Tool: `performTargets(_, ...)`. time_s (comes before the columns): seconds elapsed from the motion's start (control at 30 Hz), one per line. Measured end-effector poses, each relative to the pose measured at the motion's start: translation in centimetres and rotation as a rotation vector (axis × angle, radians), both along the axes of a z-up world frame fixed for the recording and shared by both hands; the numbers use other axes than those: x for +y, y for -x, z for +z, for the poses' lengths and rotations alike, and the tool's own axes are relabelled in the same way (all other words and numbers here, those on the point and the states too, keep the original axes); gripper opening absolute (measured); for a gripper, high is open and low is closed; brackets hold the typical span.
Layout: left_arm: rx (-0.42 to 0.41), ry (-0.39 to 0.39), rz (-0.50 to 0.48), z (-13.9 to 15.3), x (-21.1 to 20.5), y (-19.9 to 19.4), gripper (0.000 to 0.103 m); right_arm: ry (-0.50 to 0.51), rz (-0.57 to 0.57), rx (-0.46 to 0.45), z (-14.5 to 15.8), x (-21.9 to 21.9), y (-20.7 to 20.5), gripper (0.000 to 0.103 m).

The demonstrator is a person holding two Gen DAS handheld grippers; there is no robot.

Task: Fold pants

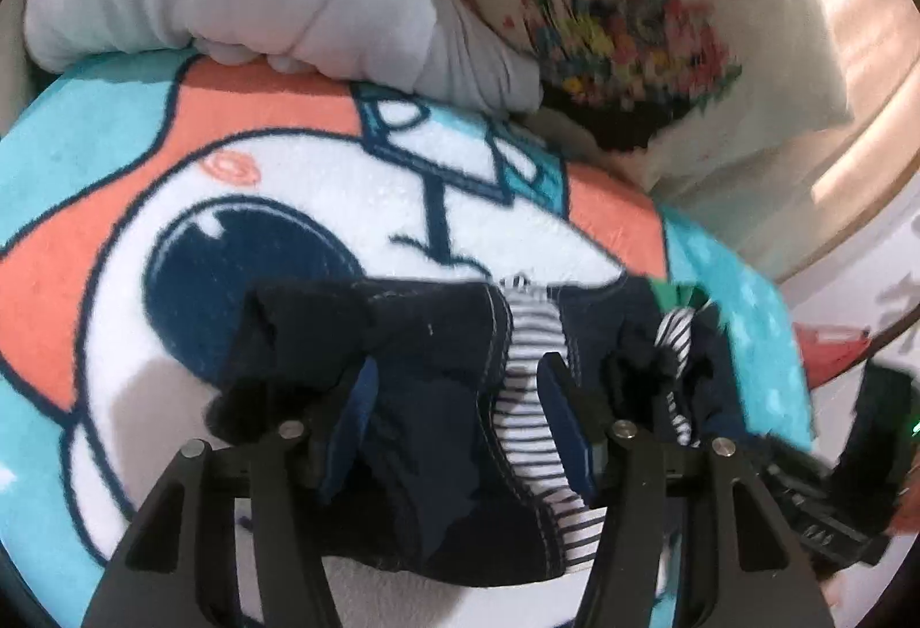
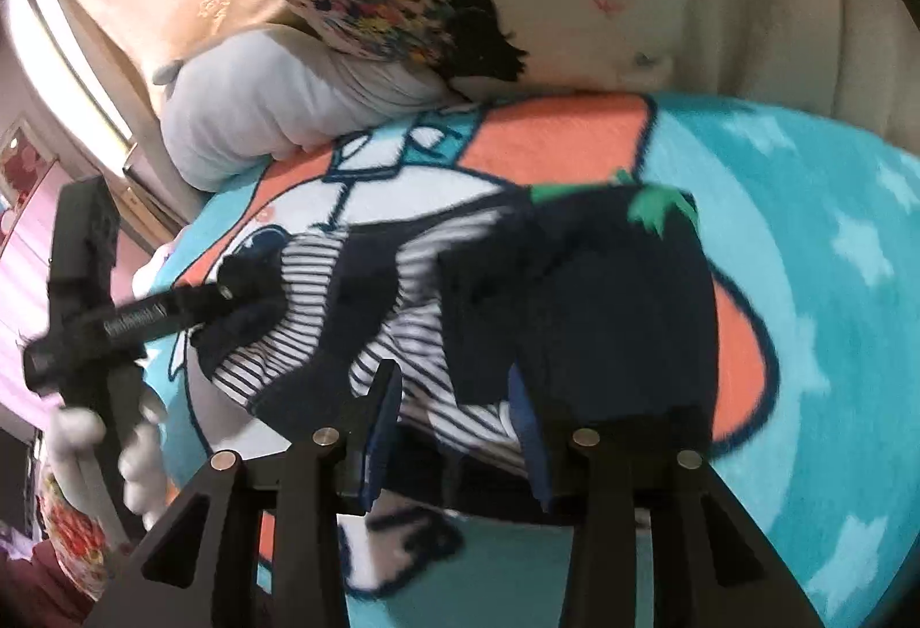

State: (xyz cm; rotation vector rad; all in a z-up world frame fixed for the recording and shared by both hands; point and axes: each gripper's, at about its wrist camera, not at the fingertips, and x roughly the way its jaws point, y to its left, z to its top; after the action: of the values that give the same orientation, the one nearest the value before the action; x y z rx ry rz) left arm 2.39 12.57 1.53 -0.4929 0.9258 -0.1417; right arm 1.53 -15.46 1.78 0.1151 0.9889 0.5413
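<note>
pants (image 2: 575, 294): lay bunched on the cartoon blanket (image 2: 805, 283), navy with striped lining turned out | left gripper (image 1: 460, 409): my fingers spread, cloth between them, not pinched | right gripper (image 2: 460, 421): spread over the near edge | handling: judged light, limp, non-slippery; best taken at the stitched waistband

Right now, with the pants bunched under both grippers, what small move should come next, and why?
Probably close the left hand-held gripper on the crumpled navy pants with striped lining: its jaws stand open around the fabric, which lies bunched on the cartoon fleece blanket, so it needs spreading before any fold.
</note>
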Motion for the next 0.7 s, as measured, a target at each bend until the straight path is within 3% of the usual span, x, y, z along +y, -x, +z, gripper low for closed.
performTargets(0.1, -0.025, 0.035, 0.079, 0.7, 2.6, 1.1, 0.057, -0.024, -0.014, -0.012, 0.6, -0.4, 0.2, 0.043)
performTargets(0.27, -0.025, 0.013, 0.2, 0.8, 6.3, 3.8, 0.057, -0.03, 0.034, -0.069, 1.6, 1.2, 1.6, 0.054)
performTargets(0.47, -0.041, 0.077, 0.154, -0.4, 6.3, 6.2, 0.057, 0.017, 0.142, -0.113, 2.2, 5.9, 2.6, 0.056)
performTargets(0.7, -0.094, 0.108, 0.095, -0.8, 5.5, 7.6, 0.058, -0.066, 0.2, 0.007, 4.6, 7.7, -0.8, 0.062)
